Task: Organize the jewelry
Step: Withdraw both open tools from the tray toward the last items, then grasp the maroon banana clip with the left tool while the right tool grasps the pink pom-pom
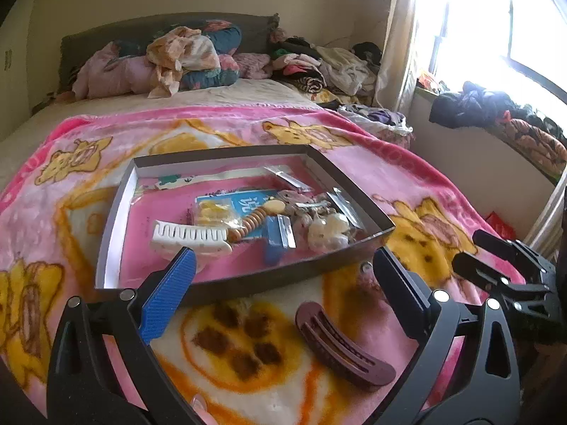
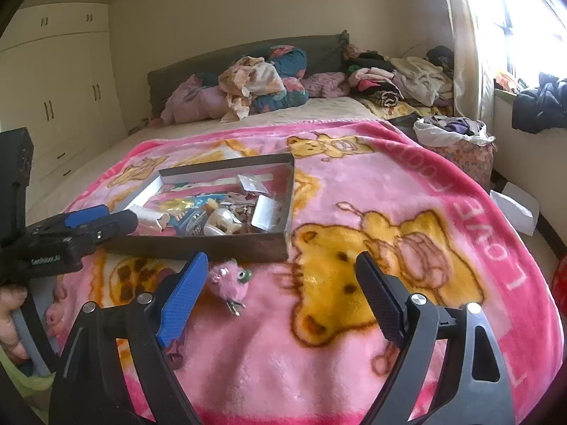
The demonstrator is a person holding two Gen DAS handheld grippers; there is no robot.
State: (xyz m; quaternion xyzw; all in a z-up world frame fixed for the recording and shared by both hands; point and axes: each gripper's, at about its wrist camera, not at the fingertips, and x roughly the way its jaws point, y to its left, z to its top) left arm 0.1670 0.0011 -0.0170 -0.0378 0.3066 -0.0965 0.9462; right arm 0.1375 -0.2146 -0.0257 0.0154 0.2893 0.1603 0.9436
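Both of your grippers hang wide open and empty over the pink bear-print fleece blanket [image 1: 354, 163], just in front of the shallow dark cardboard box [image 1: 248, 279].

From your left wrist: your left gripper [image 1: 283, 276] has its 2 fingers spread wide, gripping nothing; the dark maroon plastic claw hair clip [image 1: 343, 345] lies on the blanket between them, untouched, just in front of the box's near wall. Inside the box sit a white plastic claw clip [image 1: 189, 241], a string of tan wooden beads [image 1: 248, 225] and small clear packets, and your right gripper [image 1: 510, 269] shows at the right edge. From your right wrist: your right gripper [image 2: 280, 272] also stands wide open and empty; a small pink fuzzy hair clip with a green bead [image 2: 228, 281] lies just beside its blue finger [image 2: 182, 297], near the box [image 2: 226, 248].
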